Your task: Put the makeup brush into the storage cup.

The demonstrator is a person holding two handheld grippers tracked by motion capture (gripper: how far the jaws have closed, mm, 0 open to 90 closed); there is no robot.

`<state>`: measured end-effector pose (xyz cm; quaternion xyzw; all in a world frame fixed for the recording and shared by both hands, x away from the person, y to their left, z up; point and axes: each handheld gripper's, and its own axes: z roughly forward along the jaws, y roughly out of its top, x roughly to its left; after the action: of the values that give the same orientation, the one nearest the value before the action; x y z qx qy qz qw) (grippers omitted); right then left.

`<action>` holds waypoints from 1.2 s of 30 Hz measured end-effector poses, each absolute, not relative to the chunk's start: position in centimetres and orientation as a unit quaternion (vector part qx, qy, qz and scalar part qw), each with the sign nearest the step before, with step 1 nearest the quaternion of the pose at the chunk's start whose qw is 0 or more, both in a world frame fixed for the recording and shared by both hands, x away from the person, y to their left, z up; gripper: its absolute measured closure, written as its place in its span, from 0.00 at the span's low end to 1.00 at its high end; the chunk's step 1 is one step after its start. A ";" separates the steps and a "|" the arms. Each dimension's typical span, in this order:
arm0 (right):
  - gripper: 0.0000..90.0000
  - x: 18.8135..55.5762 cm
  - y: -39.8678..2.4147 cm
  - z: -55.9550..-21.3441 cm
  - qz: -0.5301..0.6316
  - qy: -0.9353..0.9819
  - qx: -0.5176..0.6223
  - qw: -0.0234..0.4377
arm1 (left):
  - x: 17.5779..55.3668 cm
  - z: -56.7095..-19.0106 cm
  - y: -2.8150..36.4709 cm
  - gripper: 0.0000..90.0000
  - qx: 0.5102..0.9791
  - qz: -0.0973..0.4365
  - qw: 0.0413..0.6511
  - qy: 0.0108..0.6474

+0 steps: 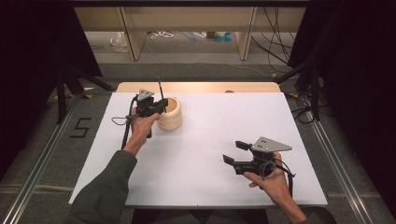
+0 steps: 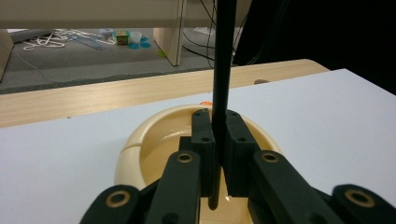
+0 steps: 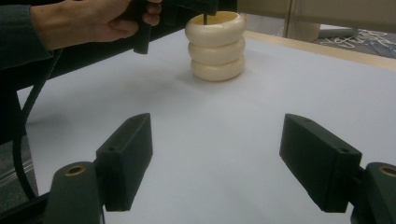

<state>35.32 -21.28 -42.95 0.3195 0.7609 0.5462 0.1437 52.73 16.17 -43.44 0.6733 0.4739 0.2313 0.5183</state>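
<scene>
On the white surface (image 1: 201,140) stands a cream pot (image 1: 170,114); left tongs (image 1: 159,106) clamp a black rod (image 2: 223,60) over it, right tongs (image 1: 236,153) wide open, empty; grey floor (image 1: 187,70) behind.

A white tabletop (image 1: 210,140) on a wooden table is carrying one cream, ribbed, three-ringed holder (image 1: 170,114), which is standing upright near its far left corner.

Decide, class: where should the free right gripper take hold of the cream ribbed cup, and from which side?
Grip the cup across a groove between its rounded rings, coming level from its open right side. The right gripper is open and empty; the left gripper holds a black rod upright above the mouth, blocking the top.
</scene>
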 end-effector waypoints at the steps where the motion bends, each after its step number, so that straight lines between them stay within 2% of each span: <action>1: 0.30 35.3 -21.3 -43.0 0.547 0.760 0.319 0.144 | 52.7 -43.4 16.2 0.94 0.674 0.231 0.518 0.474; 3: 0.30 35.5 -21.4 -43.0 0.546 0.761 0.313 0.155 | 52.7 -43.5 16.2 0.93 0.676 0.231 0.515 0.474; 7: 0.30 35.4 -21.3 -43.0 0.545 0.762 0.317 0.148 | 52.8 -43.5 16.2 0.92 0.679 0.229 0.511 0.475; 12: 0.30 35.5 -21.3 -43.0 0.547 0.761 0.314 0.154 | 52.7 -43.4 16.3 0.83 0.674 0.234 0.512 0.478; 14: 0.30 35.4 -21.3 -43.0 0.546 0.761 0.319 0.142 | 52.6 -43.2 16.4 0.72 0.667 0.238 0.517 0.482; 17: 0.30 35.4 -21.3 -43.0 0.547 0.761 0.315 0.152 | 52.4 -42.9 16.5 0.66 0.668 0.242 0.516 0.479; 22: 0.30 35.4 -21.2 -43.0 0.546 0.761 0.320 0.143 | 51.9 -42.6 16.6 0.55 0.670 0.234 0.519 0.476; 25: 0.30 35.4 -21.4 -42.9 0.542 0.763 0.316 0.156 | 51.3 -42.4 16.7 0.48 0.669 0.229 0.523 0.475; 34: 0.29 35.4 -21.4 -42.8 0.545 0.760 0.318 0.158 | 49.1 -41.4 16.7 0.34 0.667 0.216 0.543 0.463; 36: 0.29 35.4 -21.5 -42.8 0.545 0.759 0.318 0.159 | 48.6 -41.2 16.6 0.25 0.668 0.212 0.542 0.463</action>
<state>35.38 -21.45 -42.78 0.3180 0.7593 0.5451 0.1588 48.58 16.57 -41.19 0.6680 0.4635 0.2122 0.5422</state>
